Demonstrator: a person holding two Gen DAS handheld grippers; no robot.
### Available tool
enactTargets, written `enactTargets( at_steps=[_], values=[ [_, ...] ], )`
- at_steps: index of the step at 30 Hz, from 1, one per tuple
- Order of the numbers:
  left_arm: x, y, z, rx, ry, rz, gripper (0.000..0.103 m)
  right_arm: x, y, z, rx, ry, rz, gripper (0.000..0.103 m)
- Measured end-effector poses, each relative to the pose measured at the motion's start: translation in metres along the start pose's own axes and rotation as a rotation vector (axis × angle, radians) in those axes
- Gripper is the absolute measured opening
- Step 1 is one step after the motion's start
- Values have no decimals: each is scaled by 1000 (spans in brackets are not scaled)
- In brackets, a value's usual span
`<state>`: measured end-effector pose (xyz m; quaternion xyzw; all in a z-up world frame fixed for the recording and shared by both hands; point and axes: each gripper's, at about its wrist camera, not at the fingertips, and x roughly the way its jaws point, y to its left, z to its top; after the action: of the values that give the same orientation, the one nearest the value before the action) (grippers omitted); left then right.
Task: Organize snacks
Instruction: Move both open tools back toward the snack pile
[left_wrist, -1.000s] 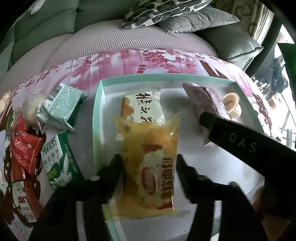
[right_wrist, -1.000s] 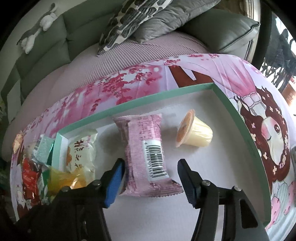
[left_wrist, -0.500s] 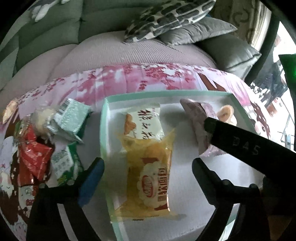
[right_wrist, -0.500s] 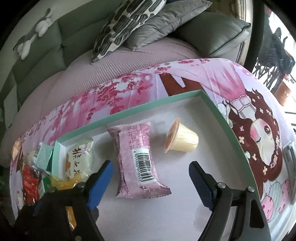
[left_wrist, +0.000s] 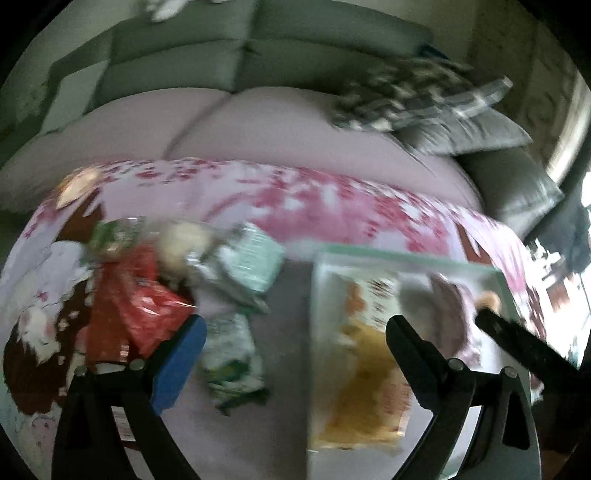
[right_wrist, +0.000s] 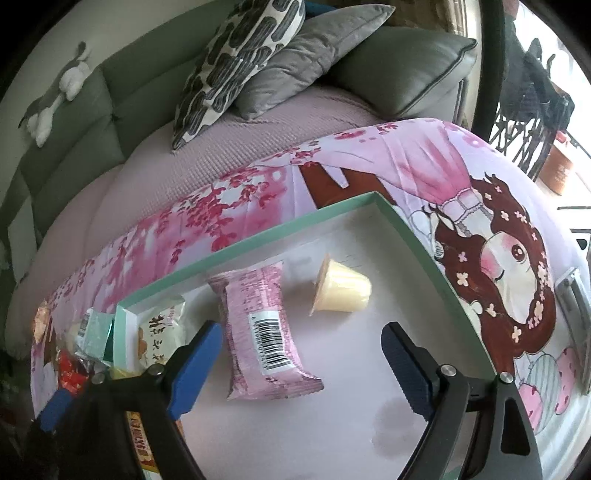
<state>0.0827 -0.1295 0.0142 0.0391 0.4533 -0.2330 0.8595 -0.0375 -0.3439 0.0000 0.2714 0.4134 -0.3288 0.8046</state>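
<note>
Both hand-held grippers hang spread and empty: the right gripper (right_wrist: 301, 354) over the mint-rimmed tray (right_wrist: 258, 240), where a pink packet (right_wrist: 258, 328), a jelly cup (right_wrist: 341, 290) and a yellow bread packet (left_wrist: 369, 387) lie; the left gripper (left_wrist: 293, 341) over loose snacks (left_wrist: 236, 354) just left of the tray.

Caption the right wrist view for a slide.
Open right tongs hover over the green tray, pink packet and jelly cup inside.
</note>
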Motion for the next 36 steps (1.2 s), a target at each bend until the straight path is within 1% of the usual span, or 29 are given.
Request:
enactTargets(
  at_steps=[3, 8, 11, 17, 18, 19, 20, 27, 29, 32, 36],
  values=[
    [-2, 21, 5, -48, -17, 45, 98, 2, 6, -1, -21, 8, 5, 90],
    [-3, 54, 12, -131, -20, 93, 98, -1, 20, -5, -54, 9, 20, 90],
    [-6, 71, 12, -181, -16, 108, 98, -3, 35, -9, -91, 12, 36, 90],
    [-5, 92, 12, -218, -15, 145, 98, -8, 63, -19, -161, 12, 67, 90],
    [-5, 95, 12, -222, -16, 151, 101, -8, 66, -20, -167, 12, 75, 93],
    [-5, 98, 12, -228, -18, 159, 103, -9, 70, -21, -173, 14, 88, 102],
    [-6, 102, 12, -238, -23, 166, 103, -9, 72, -22, -177, 15, 97, 103],
    [-13, 128, 11, -298, -31, 174, 103, -8, 85, -29, -207, 33, 120, 103],
    [-16, 138, 11, -317, -37, 163, 103, -9, 89, -31, -218, 33, 128, 103],
    [-19, 153, 7, -360, -40, 151, 103, -12, 99, -34, -248, 34, 140, 103],
    [-24, 165, 1, -387, -43, 155, 103, -12, 117, -42, -293, 59, 178, 103]
  ],
)
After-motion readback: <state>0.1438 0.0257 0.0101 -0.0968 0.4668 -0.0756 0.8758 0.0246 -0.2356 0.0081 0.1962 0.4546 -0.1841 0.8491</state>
